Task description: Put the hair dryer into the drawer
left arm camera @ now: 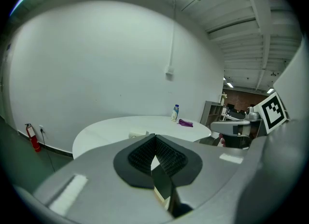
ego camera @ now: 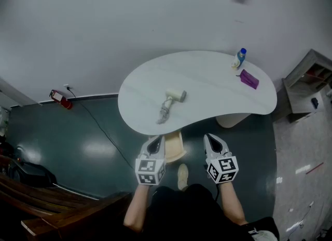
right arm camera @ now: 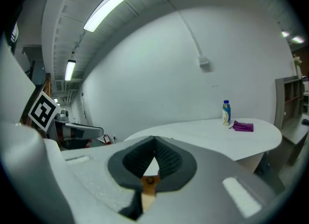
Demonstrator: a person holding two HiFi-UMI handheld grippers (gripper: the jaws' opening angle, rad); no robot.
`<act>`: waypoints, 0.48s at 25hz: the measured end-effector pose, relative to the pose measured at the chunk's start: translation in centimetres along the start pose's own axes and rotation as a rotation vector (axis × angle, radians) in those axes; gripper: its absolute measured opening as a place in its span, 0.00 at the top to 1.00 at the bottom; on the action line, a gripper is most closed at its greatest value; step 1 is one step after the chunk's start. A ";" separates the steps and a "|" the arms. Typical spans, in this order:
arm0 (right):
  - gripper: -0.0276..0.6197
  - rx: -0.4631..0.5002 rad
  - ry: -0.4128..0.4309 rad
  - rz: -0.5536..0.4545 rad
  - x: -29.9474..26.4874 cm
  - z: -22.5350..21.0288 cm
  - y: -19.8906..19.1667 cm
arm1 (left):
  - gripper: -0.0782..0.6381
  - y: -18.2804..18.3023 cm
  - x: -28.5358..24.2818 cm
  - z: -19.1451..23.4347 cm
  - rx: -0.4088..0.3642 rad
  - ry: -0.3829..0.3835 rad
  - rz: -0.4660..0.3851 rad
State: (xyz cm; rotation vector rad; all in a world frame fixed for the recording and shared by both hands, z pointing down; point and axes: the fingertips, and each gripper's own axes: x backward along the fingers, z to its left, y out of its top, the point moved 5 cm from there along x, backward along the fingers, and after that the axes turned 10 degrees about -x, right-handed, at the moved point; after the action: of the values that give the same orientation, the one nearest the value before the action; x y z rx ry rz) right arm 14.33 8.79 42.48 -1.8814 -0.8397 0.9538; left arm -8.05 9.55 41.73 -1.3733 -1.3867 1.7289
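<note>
left pads: pressed together, nothing between them; left gripper empty.
right pads: I read them as tip to tip as well, nothing pinched; right gripper empty.
grippers in head view: left gripper and right gripper side by side, both off the near edge of the table, touching nothing.
between grippers: pale wooden piece under the table edge, just beside the left gripper at its 3 o'clock; probably the drawer, I couldn't confirm.
hair dryer: hair dryer lay flat on the table top, near its middle, well apart from both grippers.
direction from fingers: about 1 o'clock from the left tips, about 10-11 o'clock from the right tips.
long axis: ran roughly 1 to 7 o'clock in head view, head at the far end, handle and bunched cord trailing toward me.
nearer hand: left, slightly, by my judgement; the cord end was the closest part.
far clutter: bottle and purple item at the table's 2 o'clock end, out of the way.
next move, my call: open the left jaws, reach to 1 o'clock, close across the handle.
</note>
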 end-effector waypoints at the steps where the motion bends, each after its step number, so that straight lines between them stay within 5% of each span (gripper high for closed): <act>1: 0.95 0.001 0.006 0.004 -0.5 -0.4 0.2 | 0.88 0.2 -0.6 0.1 0.002 0.004 0.003; 12: 0.95 -0.028 0.026 0.035 -4.4 -3.4 0.9 | 0.88 1.0 -5.7 1.2 -0.003 0.013 0.055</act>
State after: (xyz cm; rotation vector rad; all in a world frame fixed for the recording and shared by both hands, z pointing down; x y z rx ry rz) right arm 15.22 3.49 44.12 -1.9347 -0.8109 0.9415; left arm -7.05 3.86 42.86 -1.4338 -1.3571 1.7508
